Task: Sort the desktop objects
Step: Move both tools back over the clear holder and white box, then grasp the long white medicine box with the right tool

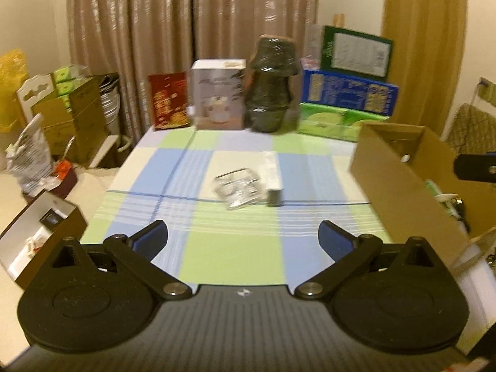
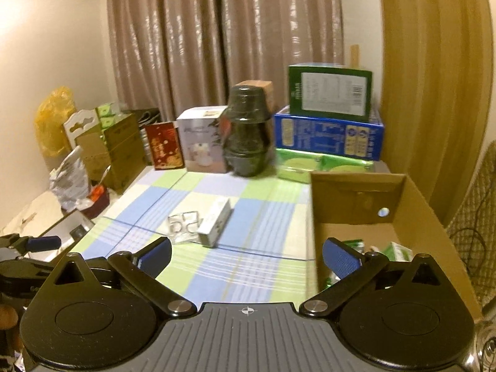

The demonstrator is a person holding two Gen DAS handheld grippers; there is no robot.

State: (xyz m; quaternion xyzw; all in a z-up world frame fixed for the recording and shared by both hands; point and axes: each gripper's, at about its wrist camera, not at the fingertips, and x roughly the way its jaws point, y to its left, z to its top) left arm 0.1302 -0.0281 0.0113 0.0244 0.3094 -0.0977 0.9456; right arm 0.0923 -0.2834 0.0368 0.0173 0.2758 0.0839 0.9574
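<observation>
Both grippers hover above the near edge of the checked tablecloth, each with its blue-padded fingers spread wide and nothing between them. Straight ahead of the left gripper, well beyond its fingertips, lie a clear plastic case and a small white carton, the carton touching the case on its right side. Off to this gripper's right stands an open cardboard box, its near wall reaching about level with the right finger.

From the right gripper, the same clear case and white carton sit ahead and a little to the left, apart from the fingers. Its right finger hangs over the cardboard box, where green-and-white packets lie on the bottom. Beyond the fingertips, at the far end of the table, a dark wrapped jar stands upright between a white box and a stack of green and blue boxes.
</observation>
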